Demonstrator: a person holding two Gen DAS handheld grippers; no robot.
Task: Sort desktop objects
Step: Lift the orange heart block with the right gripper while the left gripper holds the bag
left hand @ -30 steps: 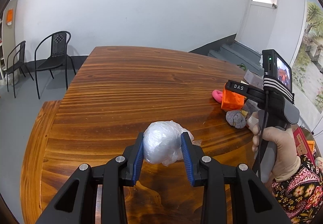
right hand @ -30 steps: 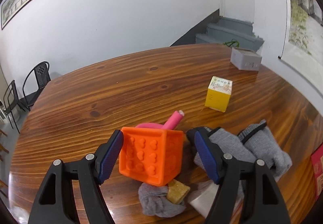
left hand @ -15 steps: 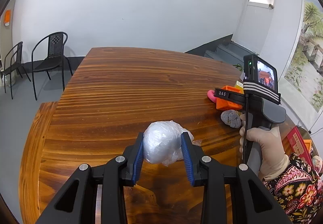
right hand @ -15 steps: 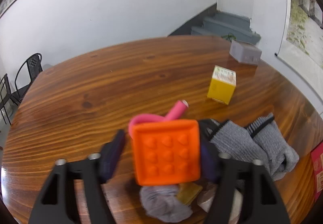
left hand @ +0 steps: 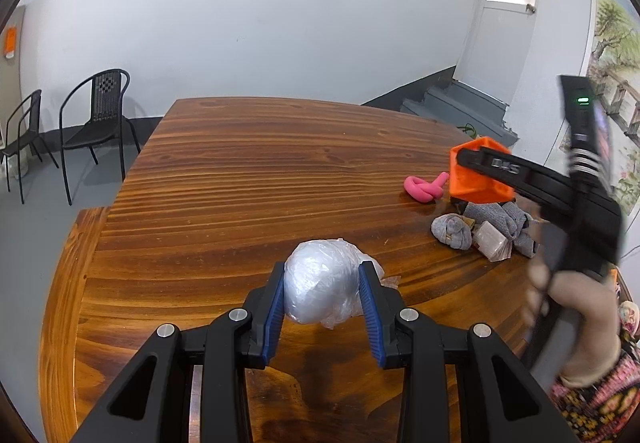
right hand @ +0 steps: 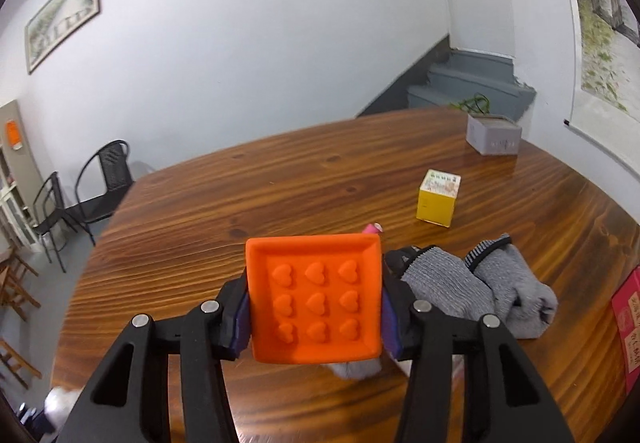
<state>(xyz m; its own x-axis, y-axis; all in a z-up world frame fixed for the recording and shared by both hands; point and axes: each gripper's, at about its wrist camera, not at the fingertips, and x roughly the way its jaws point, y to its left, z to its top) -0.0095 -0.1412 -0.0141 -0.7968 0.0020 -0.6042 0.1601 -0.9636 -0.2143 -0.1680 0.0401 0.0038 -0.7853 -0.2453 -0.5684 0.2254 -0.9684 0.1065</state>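
White walls, a short flight of grey steps and two black chairs frame a broad wooden table, which serves as the landmark for everything below.

Near the table's front edge, the left gripper has its blue pads pressed against both sides of a white ball wrapped in clear plastic; loose film spills out toward the right of the ball, and the bundle sits low over the wood, though contact with the surface cannot be told.

Toward the table's right side, the right gripper is clamped on an orange cube, its two fingers snug against opposite faces. The face turned to the wrist camera carries nine raised hearts in three rows. In the left wrist view the cube hangs clear above the tabletop, carried by a gloved hand that appears blurred.

Beneath and beside the lifted cube lies a small heap on the table: grey socks, a rolled grey sock and a small wrapped block. A pink looped tube rests on the wood just left of that heap. Farther across the table stand a yellow box and, close to the far edge near the steps, a grey box. A red box sits at the table's right edge.
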